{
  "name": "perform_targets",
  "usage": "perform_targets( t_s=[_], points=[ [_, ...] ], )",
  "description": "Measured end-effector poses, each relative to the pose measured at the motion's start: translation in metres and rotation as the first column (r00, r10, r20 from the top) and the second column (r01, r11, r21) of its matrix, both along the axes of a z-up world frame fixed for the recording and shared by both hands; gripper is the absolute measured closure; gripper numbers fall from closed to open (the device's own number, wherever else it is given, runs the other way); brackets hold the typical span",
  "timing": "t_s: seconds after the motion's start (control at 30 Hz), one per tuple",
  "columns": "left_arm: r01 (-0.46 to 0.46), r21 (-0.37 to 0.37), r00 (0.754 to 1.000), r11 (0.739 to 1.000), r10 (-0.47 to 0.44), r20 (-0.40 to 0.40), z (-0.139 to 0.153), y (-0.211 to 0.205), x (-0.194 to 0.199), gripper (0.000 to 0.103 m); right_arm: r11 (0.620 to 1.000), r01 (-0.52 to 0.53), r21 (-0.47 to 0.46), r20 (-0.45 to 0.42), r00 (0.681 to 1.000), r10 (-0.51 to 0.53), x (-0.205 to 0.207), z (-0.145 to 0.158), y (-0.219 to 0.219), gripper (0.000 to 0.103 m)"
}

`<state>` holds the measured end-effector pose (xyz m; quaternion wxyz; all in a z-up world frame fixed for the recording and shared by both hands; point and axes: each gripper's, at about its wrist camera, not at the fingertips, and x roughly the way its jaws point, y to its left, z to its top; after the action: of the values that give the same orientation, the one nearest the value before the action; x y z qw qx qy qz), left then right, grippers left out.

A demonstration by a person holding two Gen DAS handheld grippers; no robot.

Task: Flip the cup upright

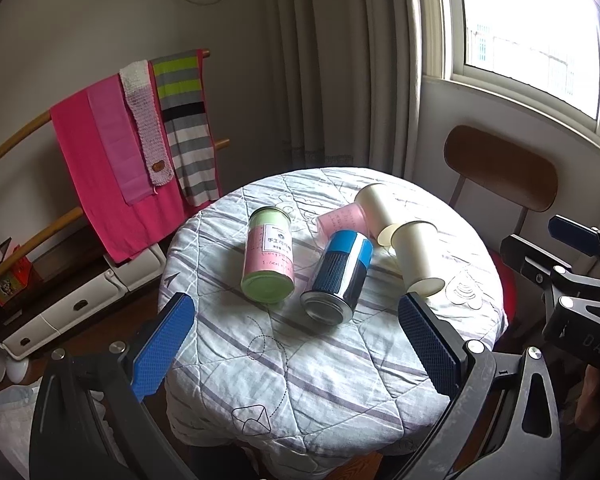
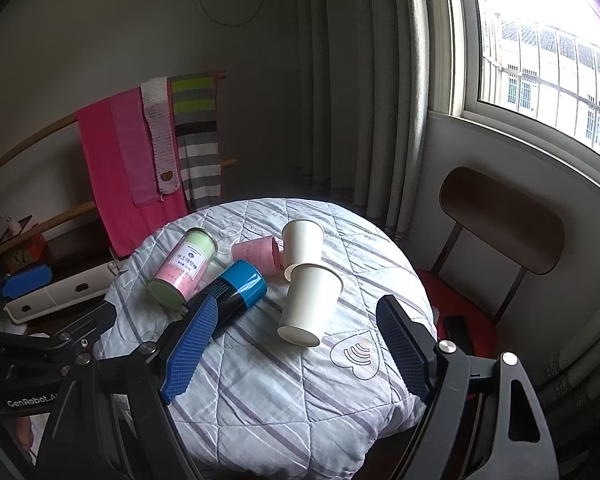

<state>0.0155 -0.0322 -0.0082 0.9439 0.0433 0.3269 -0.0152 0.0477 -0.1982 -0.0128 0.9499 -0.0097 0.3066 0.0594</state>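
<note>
Cup [image 2: 310,302], white paper, lies tipped on the quilted bench [image 2: 284,392], its base nearest the right claw [image 2: 296,356], touching a second white cup [image 2: 302,244] and near a pink cup [image 2: 258,258]. Both claws, left claw [image 1: 296,344] included, hover spread wide, gripping nothing. A blue can [image 1: 338,276] and a pink-green can [image 1: 268,262] lie alongside.

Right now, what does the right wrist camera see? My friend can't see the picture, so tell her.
Two white paper cups lie tipped over on a round table with a striped quilted cloth, beside a pink cup, a blue can and a pink-and-green can, all on their sides. The right gripper has its blue fingers wide open, holding nothing.
</note>
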Motion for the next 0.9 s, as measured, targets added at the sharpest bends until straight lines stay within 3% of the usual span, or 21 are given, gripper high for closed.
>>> perform_targets(
  t_s=[0.6,0.9],
  points=[
    [-0.026,-0.010,0.996,1.000,0.025,-0.084,-0.017,0.007,0.032,0.000,1.000,-0.002,0.009,-0.031,1.000,0.003,0.016,-0.011,-0.011,0.020],
    [0.017,-0.049,0.976,0.999,-0.027,-0.216,-0.039,0.016,0.081,0.000,1.000,-0.014,-0.002,-0.065,0.998,0.013,0.038,-0.023,-0.009,0.020]
  ],
)
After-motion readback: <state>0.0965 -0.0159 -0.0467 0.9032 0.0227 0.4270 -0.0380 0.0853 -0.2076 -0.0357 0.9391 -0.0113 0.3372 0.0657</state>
